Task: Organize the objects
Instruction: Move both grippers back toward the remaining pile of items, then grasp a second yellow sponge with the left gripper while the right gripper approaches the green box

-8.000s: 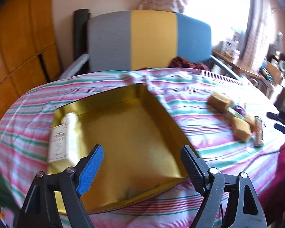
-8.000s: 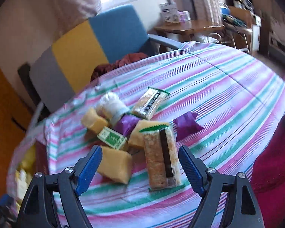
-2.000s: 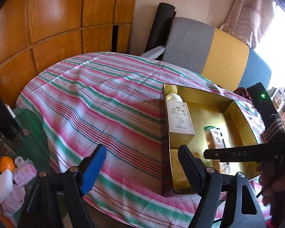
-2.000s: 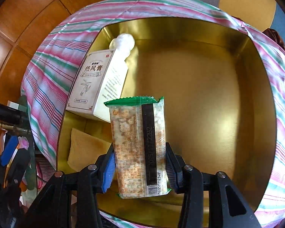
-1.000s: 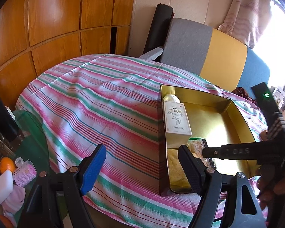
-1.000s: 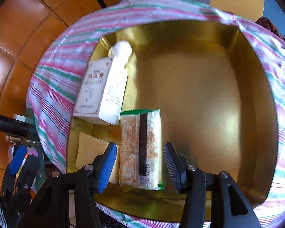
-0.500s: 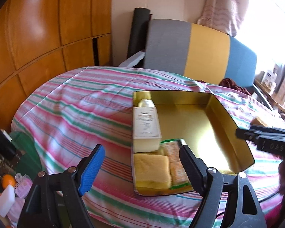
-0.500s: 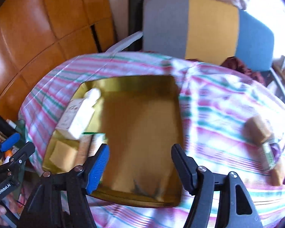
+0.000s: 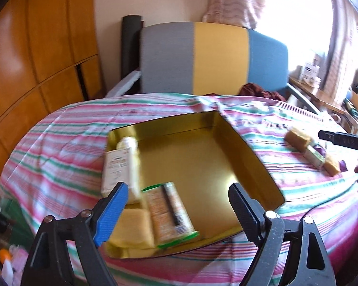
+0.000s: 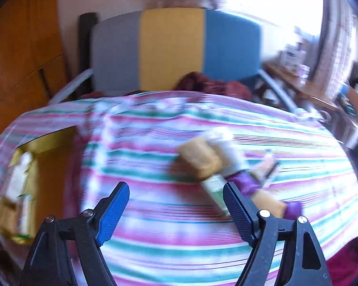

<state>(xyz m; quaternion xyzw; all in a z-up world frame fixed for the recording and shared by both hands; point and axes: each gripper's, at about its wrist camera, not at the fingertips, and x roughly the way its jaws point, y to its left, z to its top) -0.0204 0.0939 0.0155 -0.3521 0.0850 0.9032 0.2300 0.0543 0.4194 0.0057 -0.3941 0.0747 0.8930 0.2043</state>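
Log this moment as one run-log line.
tin: bottle, cracker pack, sponge inside | left gripper: open, empty | right gripper: just opened, empty, facing snack pile

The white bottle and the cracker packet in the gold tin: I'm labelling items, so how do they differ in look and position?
The white bottle is a pale boxy container with a round cap, lying at the tin's left wall; the cracker packet is a flat orange-brown wrapper with green ends and a dark strip. The bottle lies further back, the packet nearer the front edge, beside a yellow sponge. Both lie flat inside the tin, lengthwise.
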